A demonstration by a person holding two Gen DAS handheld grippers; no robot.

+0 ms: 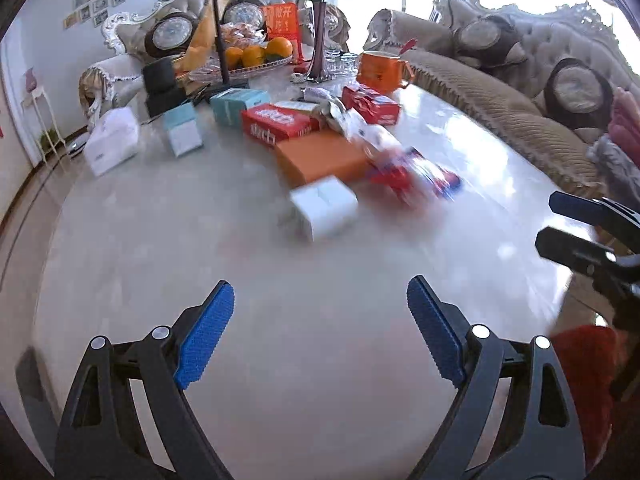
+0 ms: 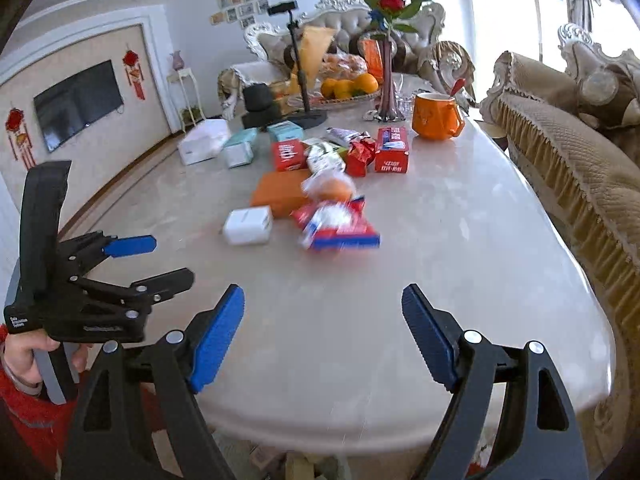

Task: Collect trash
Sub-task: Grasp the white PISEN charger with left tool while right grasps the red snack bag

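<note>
While both pairs of tongs hang over the bare near end of the marble table (image 2: 460, 240), we have nothing in either one: the left gripper (image 1: 320, 332) stands wide apart with only tabletop between its blue pads, and the right gripper (image 2: 322, 336) is spread just as wide.

The trash sits ahead of us, in the middle of both frames. Nearest is a small white box (image 2: 248, 225), with a crumpled red and blue wrapper (image 2: 340, 226) just beside it to the right and a flat orange box (image 2: 280, 192) touching behind. Further up the frame lie more red boxes and crumpled packets, blurred in places.

In the right wrist view the wrapper lies almost straight up from the tongs, its long side running across the frame, so we judge the right hand better placed for it. The white box looks nearer the left gripper (image 2: 164, 260), which shows at left centre.
</note>
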